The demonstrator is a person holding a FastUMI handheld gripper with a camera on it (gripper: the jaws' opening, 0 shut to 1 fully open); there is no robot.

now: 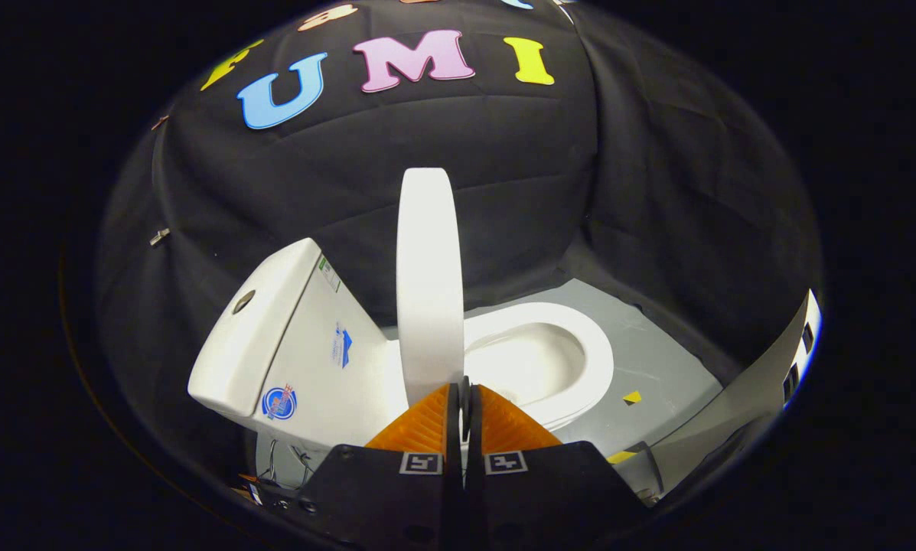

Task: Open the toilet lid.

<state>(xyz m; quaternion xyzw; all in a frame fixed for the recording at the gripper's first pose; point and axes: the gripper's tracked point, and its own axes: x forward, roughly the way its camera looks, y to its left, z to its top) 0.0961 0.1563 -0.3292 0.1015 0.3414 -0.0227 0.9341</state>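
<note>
A white toilet stands on the grey floor, with its tank (pixel 274 337) to the left and the seat and bowl (pixel 549 352) to the right. The white lid (pixel 429 275) is raised and stands roughly upright, seen edge-on between tank and bowl. My gripper (pixel 464 386) is shut, the two fingers pressed together with nothing held between them. Its tips sit right at the lid's near edge, low down and slightly toward the bowl side. I cannot tell whether they touch the lid.
The black cloth wall closes in behind and to the right of the toilet. The grey floor (pixel 656 360) carries small yellow tape marks (pixel 632 397). A pale panel (pixel 764 390) stands at the right. Cables and fittings (pixel 281 459) lie under the tank.
</note>
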